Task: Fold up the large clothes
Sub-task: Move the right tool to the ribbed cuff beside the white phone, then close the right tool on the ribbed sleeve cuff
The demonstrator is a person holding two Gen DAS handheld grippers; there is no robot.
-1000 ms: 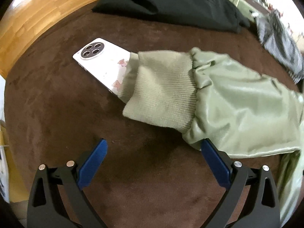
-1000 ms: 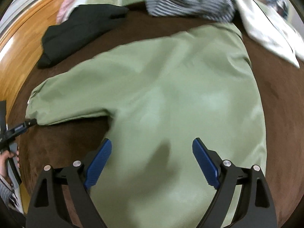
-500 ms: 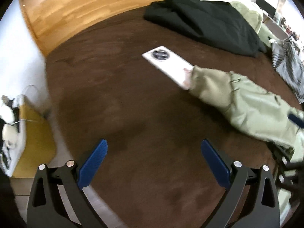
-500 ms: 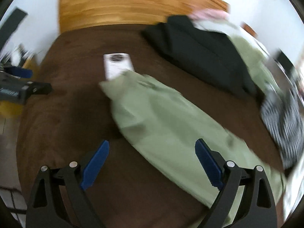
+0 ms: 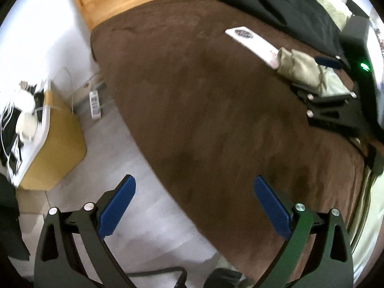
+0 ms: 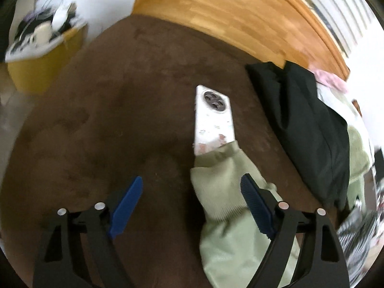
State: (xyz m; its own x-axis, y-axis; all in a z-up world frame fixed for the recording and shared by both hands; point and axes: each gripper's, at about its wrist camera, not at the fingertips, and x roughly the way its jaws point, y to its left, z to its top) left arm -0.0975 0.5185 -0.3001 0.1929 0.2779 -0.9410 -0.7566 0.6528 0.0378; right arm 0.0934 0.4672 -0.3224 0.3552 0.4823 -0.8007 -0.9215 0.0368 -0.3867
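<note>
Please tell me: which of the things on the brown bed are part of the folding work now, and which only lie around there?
Part of the job:
- green jacket sleeve, between the open right gripper fingers, not pinched
- left gripper, open, empty

Only lying around:
- white phone, its end under the cuff
- black garment
- striped cloth
- brown bed cover

A white phone (image 6: pixel 212 117) lies camera-side up near the middle of the brown bedcover (image 6: pixel 100 129). A black garment (image 6: pixel 309 124) is heaped to the phone's right, striped fabric (image 6: pixel 360 235) beyond it. A wooden headboard (image 6: pixel 230 16) runs behind the phone; a yellow box (image 5: pixel 52 141) stands off the bed's edge.
</note>
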